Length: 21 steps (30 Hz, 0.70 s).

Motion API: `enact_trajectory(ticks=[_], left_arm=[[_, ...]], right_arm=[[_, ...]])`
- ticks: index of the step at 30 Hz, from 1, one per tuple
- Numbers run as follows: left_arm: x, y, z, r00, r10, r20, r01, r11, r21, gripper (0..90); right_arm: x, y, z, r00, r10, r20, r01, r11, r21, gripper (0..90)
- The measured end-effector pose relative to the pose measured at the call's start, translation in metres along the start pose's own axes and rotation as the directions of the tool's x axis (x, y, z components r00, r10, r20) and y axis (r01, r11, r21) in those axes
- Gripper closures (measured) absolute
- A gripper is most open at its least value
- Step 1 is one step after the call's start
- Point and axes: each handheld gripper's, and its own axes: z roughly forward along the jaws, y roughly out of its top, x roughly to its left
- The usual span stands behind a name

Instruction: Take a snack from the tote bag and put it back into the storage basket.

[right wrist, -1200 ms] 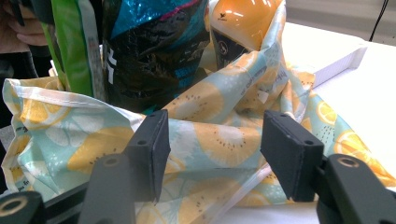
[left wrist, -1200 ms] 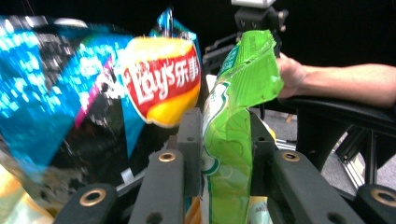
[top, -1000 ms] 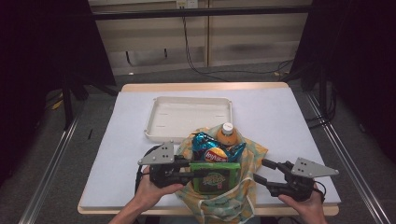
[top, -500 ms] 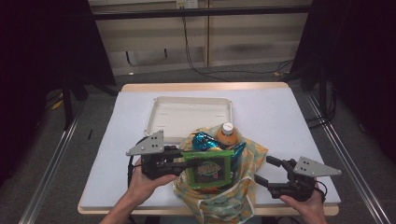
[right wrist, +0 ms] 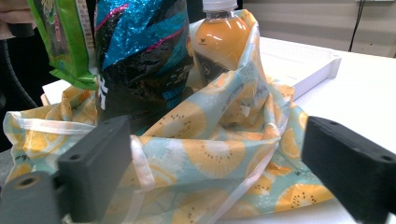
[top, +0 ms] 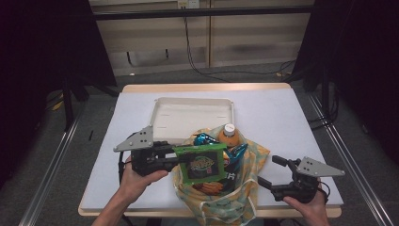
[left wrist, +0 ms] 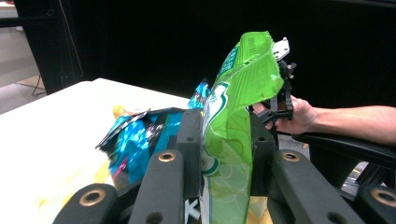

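The left gripper [top: 176, 157] had its fingers clamped on the green snack bag [top: 202, 162], light, crinkly and slippery, lifted just above the fruit-print bag [top: 235, 197]; its edge seam gave the surest hold. The right gripper's [top: 268, 172] fingers, just opened, stood apart beside that bag.

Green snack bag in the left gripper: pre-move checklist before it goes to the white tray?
1. Left gripper shut on the green foil snack bag: ok.
2. Bag lifted above the kiwi-print cloth tote bag: ok; whether its lower edge is fully free: cannot tell.
3. Right gripper open, jaws just opened, off the tote: ok.
4. White rectangular plastic tray has bare room: ok.
5. Orange juice bottle with white cap upright in the tote: ok.
6. Blue foil snack bag not caught on the green one: cannot tell.
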Motion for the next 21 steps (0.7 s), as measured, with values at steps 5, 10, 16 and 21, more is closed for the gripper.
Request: enact_trajectory(ticks=[5, 10, 16, 21], left_arm=[[0.003, -0.001, -0.013, 0.9996, -0.009, -0.026, 0.009, 1.0000, -0.001, 73.3], [0.005, 0.000, -0.024, 0.9991, -0.010, -0.040, 0.009, 0.9998, -0.015, 73.2], [0.011, 0.001, -0.043, 0.9965, -0.015, -0.082, 0.014, 0.9998, -0.017, 73.2], [0.019, 0.000, -0.060, 0.9934, -0.022, -0.113, 0.018, 0.9992, -0.035, 73.2]], right_arm=[[-0.001, 0.000, 0.001, 0.9999, -0.004, 0.014, 0.004, 1.000, 0.003, 1.3], [-0.001, -0.001, 0.002, 1.0000, 0.003, 0.005, -0.003, 1.000, 0.015, 0.2], [-0.002, -0.001, 0.001, 1.0000, 0.007, 0.002, -0.007, 1.000, 0.021, 0.0], [-0.002, -0.001, 0.002, 1.0000, 0.003, 0.007, -0.003, 1.000, 0.026, 0.1]])
